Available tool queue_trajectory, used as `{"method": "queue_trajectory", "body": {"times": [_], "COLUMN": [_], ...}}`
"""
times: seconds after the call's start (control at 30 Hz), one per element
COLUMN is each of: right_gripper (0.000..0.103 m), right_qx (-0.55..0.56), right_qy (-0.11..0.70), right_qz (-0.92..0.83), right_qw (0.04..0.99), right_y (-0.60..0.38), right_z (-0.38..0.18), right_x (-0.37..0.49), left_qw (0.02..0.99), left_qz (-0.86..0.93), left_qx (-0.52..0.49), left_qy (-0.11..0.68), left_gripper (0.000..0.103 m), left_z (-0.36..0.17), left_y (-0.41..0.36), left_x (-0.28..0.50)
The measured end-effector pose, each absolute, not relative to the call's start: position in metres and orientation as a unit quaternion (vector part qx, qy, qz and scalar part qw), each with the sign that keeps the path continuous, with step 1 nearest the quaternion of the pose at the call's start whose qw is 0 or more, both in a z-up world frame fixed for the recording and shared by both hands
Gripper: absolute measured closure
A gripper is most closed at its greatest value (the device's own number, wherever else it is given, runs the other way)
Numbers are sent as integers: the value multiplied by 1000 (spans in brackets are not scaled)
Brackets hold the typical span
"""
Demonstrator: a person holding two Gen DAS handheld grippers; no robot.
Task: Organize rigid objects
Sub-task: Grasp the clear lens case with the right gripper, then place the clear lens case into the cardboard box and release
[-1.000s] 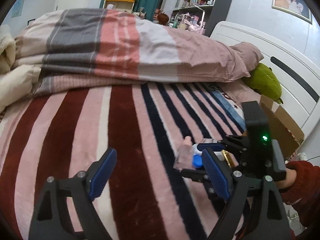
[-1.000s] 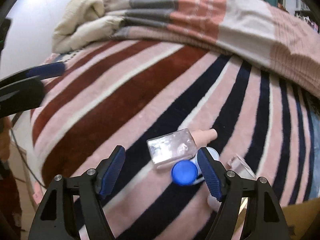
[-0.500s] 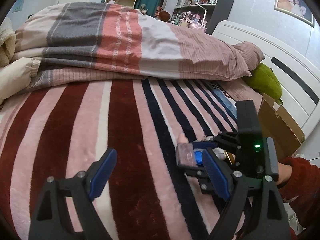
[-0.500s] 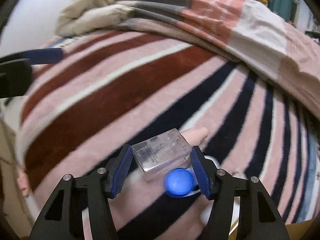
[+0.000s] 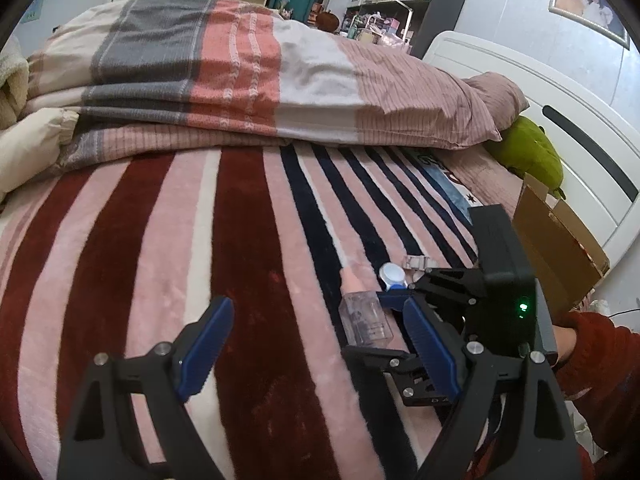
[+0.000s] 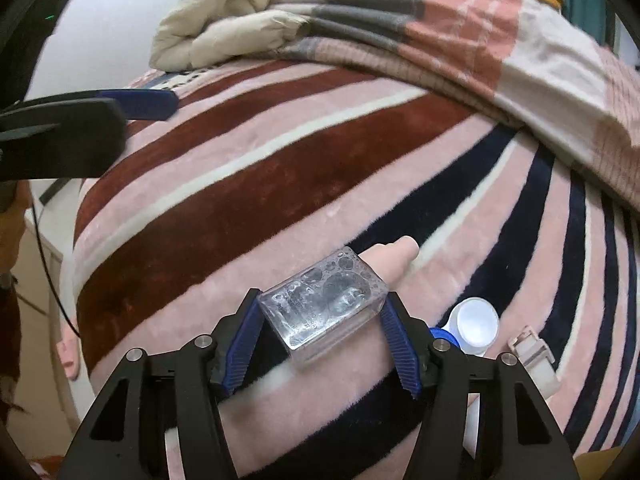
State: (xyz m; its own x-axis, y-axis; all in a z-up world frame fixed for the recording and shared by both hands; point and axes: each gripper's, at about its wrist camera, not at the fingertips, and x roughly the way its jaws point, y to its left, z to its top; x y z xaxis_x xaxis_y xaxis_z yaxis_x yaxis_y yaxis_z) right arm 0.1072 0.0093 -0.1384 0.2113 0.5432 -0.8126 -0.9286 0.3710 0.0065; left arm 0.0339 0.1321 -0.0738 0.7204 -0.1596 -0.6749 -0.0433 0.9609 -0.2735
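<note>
My right gripper [image 6: 324, 340] is shut on a clear square bottle [image 6: 324, 304] with a pink cap, held just above the striped blanket [image 6: 280, 168]. The bottle also shows in the left wrist view [image 5: 366, 316], between the right gripper's fingers [image 5: 394, 302]. A white and blue round case [image 6: 474, 326] and a small pale clasp-like piece [image 6: 534, 356] lie on the blanket to the right of the bottle. My left gripper [image 5: 316, 348] is open and empty, low over the blanket, left of the bottle.
A folded pink and grey quilt [image 5: 240, 76] lies across the far side of the bed. A cardboard box [image 5: 556, 248] stands at the right by the white headboard [image 5: 560, 120], with a green plush toy [image 5: 528, 156] behind it. A cream duvet [image 6: 228, 20] is bunched far left.
My right gripper closed on the clear bottle and lifted it slightly off the blanket. The left gripper stayed open and shifted only a little.
</note>
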Motion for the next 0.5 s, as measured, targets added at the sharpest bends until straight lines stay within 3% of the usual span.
{"method": "queue_trajectory", "body": {"times": [0.27, 0.37, 0.43, 0.5], "right_gripper": [47, 47, 47, 47], "right_qx": [-221, -208, -198, -195], "right_qy": [316, 290, 275, 263], "right_qz": [528, 527, 522, 514], "right_qw": [757, 771, 783, 793], "right_y": [-18, -34, -49, -62], "right_z": [-76, -45, -23, -10], "right_x": [70, 57, 51, 49], "left_qw": [907, 906, 908, 912], "left_qz": [-121, -155, -169, -181], "left_qx": [-157, -157, -151, -142], "left_qy": [372, 360, 352, 339], "left_gripper": [21, 36, 53, 56], "left_z": [-59, -40, -25, -9], "left_y": [93, 71, 57, 41], "left_x": [40, 42, 43, 45]}}
